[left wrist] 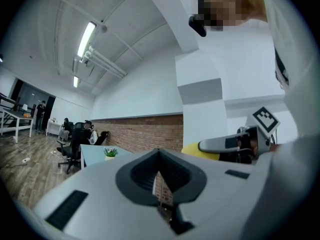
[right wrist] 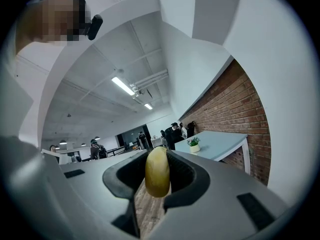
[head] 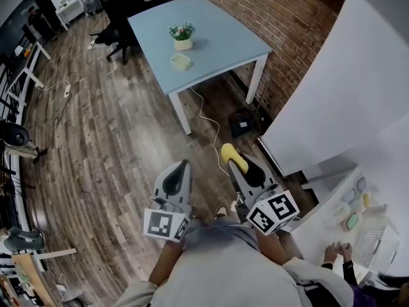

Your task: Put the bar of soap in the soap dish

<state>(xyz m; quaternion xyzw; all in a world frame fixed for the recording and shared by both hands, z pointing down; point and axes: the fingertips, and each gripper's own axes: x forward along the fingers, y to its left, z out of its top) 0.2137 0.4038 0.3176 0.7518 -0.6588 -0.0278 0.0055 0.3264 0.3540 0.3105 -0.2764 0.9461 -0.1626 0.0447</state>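
My right gripper point(head: 238, 164) is shut on a yellow bar of soap point(head: 229, 152), held out over the wooden floor; in the right gripper view the soap point(right wrist: 157, 172) stands pinched between the jaws of the gripper point(right wrist: 156, 184). My left gripper point(head: 178, 173) is shut with nothing in it, level with the right one; its jaws point(left wrist: 159, 180) meet in the left gripper view. A pale green soap dish point(head: 181, 61) lies on the light blue table point(head: 217, 43) far ahead, next to a small potted plant point(head: 182, 36).
The blue table point(right wrist: 220, 143) stands against a brick wall point(head: 281, 18). A white counter point(head: 348, 226) with small items and a person's hands point(head: 337, 252) is at the right. A cable point(head: 208, 117) trails on the floor. Office chairs point(head: 118, 34) and desks stand at the back left.
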